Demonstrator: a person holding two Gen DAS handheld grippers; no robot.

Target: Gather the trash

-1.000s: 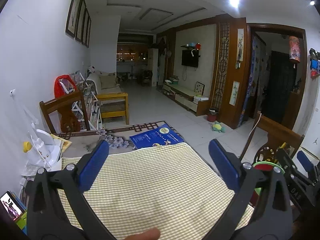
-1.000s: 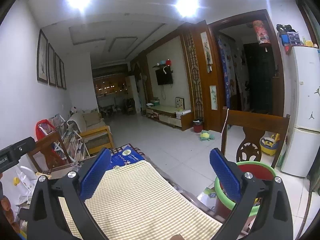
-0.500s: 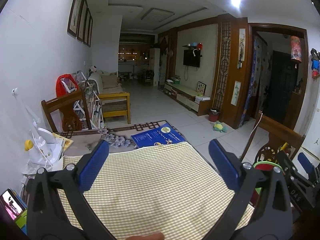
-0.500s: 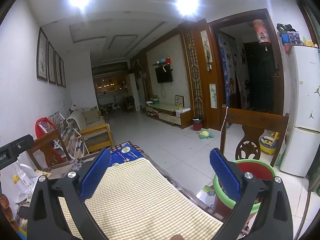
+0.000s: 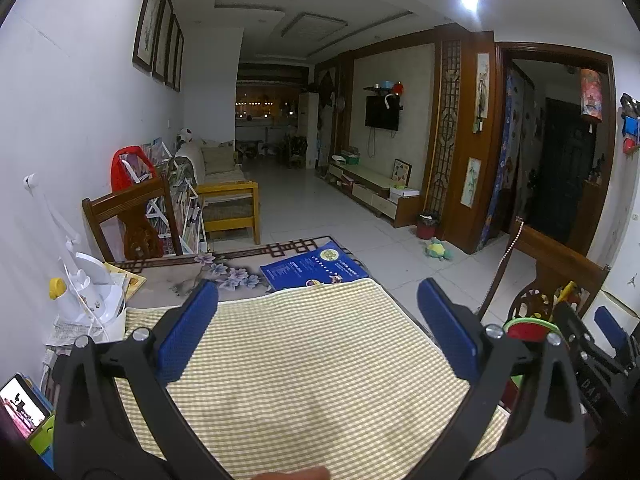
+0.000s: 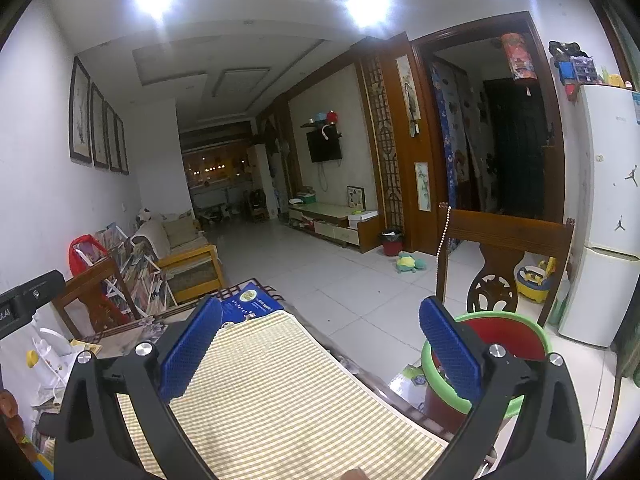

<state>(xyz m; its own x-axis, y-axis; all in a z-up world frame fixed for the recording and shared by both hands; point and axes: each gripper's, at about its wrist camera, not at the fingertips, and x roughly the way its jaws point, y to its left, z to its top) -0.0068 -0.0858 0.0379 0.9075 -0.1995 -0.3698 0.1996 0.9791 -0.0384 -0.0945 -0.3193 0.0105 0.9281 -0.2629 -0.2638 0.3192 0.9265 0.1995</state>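
My left gripper (image 5: 318, 324) is open and empty, held above a table covered by a yellow checked cloth (image 5: 304, 368). My right gripper (image 6: 320, 344) is open and empty over the cloth's right edge (image 6: 280, 384). A red bin with a green rim (image 6: 508, 344) stands right of the table, behind my right finger. It also shows in the left wrist view (image 5: 528, 328), with the right gripper (image 5: 600, 344) in front of it. I see no loose trash on the cloth.
A blue booklet (image 5: 314, 266) lies at the table's far end. A white lamp base (image 5: 88, 292) and papers sit at the left edge, a phone (image 5: 20, 404) at near left. Wooden chairs (image 6: 504, 248) stand around the table.
Both views have shifted slightly; the grippers stay open and empty. A fingertip at the bottom edge of the left wrist view has drawn back a little.
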